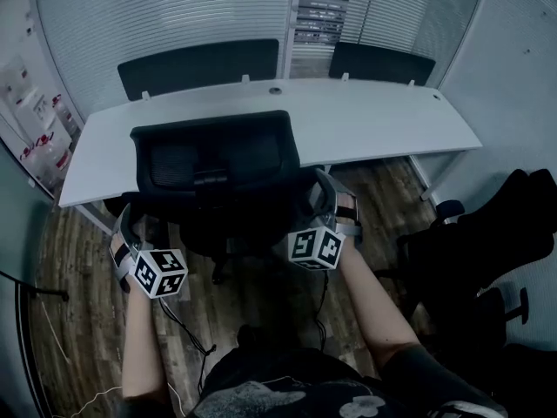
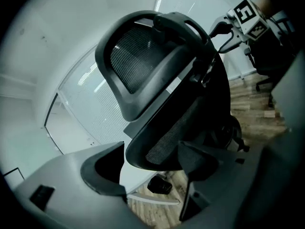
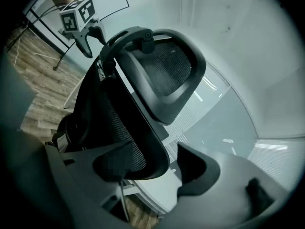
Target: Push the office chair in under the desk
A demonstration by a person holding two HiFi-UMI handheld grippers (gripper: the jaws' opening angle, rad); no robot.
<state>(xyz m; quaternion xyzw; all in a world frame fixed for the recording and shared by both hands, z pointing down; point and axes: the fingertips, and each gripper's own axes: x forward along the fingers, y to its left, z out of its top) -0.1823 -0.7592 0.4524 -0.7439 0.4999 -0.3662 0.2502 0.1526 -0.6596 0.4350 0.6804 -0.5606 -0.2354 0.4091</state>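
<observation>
Both open: left tool (image 1: pixel 129 218) and right tool (image 1: pixel 322 185) seemingly just straddle chair (image 1: pixel 218 159) back at 9 and 3. An uneven shove could swivel it into tabletop (image 1: pixel 374 120).

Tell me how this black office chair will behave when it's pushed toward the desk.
The office chair probably rolls easily: what looks like a caster sits on smooth wood floor. Its mesh backrest may flex, and uneven pushing could swivel it.
</observation>
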